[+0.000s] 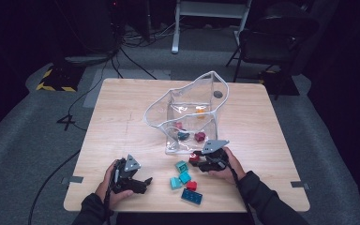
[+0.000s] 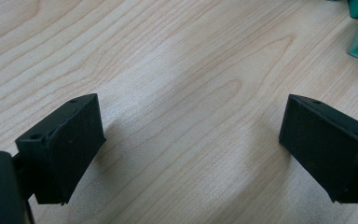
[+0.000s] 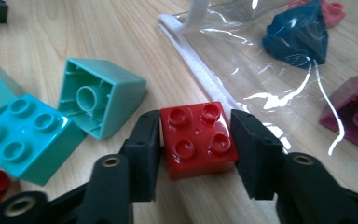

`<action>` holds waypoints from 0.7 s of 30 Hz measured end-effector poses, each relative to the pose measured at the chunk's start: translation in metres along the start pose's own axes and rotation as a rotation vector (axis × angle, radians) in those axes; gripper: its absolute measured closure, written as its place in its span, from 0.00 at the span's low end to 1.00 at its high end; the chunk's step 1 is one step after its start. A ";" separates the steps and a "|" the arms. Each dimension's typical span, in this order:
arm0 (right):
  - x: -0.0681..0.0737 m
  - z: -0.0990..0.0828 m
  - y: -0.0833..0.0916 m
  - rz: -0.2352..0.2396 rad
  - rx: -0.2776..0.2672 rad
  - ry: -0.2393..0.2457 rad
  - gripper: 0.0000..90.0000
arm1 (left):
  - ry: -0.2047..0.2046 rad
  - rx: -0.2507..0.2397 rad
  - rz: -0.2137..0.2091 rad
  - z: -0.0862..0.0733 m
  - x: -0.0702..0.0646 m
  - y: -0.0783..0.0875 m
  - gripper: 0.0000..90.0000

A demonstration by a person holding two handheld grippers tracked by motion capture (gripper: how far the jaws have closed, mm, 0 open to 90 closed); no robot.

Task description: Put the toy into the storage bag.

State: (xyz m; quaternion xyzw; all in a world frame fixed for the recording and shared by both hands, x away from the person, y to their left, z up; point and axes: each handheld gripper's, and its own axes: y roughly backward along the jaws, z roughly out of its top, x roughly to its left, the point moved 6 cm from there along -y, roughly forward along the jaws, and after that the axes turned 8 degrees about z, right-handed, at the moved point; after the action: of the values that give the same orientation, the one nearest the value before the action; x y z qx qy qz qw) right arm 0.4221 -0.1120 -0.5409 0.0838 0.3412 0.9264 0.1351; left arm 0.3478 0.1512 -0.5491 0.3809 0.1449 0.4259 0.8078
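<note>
- Dark room, grey carpet, cables and a chair behind; wood table (image 1: 122, 108) mid-frame in the high view.
- Clear bag (image 1: 187, 115) stands open at table centre, a few bricks inside.
- Right gripper (image 3: 196, 135) clamps a red brick (image 3: 198, 137) from both sides, studs up, brick on the table just beside the bag's white zip edge (image 3: 200, 70).
- Loose bricks lower centre of the high view: teal bricks (image 1: 180, 174), blue brick (image 1: 192, 196).
- Left gripper (image 2: 191, 140) jaws wide, nothing between them, low over bare wood at lower left of the high view.
- Risk, likely: grip sits on smooth brick sides, so a tilt on lifting could let it slip.
- Risk, likely: floppy bag rim may catch the brick or fold shut, since the left gripper isn't holding it.
- Pose: right hand (image 1: 229, 164) low, gripper pointing toward the bag; left hand (image 1: 110, 180) rests near the table's front edge.
</note>
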 end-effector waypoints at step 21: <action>0.003 0.000 0.028 -0.038 -0.047 0.000 0.66 | 0.000 0.000 0.000 0.000 0.000 0.000 0.07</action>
State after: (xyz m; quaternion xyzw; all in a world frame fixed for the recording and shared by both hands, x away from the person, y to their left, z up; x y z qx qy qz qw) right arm 0.4143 -0.1315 -0.5223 0.0742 0.3211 0.9314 0.1546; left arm 0.3479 0.1512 -0.5491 0.3809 0.1450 0.4259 0.8078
